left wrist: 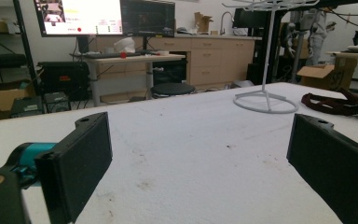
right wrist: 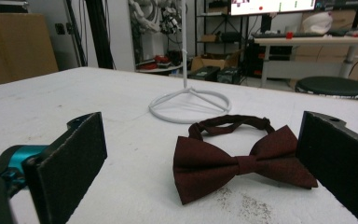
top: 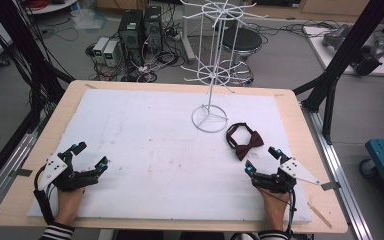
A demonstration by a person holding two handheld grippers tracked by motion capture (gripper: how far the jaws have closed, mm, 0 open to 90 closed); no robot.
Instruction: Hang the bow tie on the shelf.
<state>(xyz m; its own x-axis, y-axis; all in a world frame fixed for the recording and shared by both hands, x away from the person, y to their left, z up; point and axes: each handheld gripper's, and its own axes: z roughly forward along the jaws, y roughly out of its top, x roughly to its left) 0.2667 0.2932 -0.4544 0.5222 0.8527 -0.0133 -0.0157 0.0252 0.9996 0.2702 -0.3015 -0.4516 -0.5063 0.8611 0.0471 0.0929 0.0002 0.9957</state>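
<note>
A white foam mat [top: 145, 145] covers the lab table. The right gripper [top: 263, 161], jaws wide apart, faces the maroon bow tie [top: 244, 141] just ahead, probably lining up to grasp it. The wire rack [top: 211, 65] stands beyond. The left gripper [top: 91, 157] rests open, idle.

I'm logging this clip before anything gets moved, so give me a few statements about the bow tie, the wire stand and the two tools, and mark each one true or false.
1. The bow tie hangs from the wire stand. False: it lies flat on the white mat, beside the stand's ring base.
2. Both tools are open. True: the left tool and the right tool show spread jaws with nothing between them.
3. The bow tie lies nearer the left tool. False: it lies just ahead of the right tool.
4. The stand is upright. True.
5. The bow tie is dark red. True.
</note>
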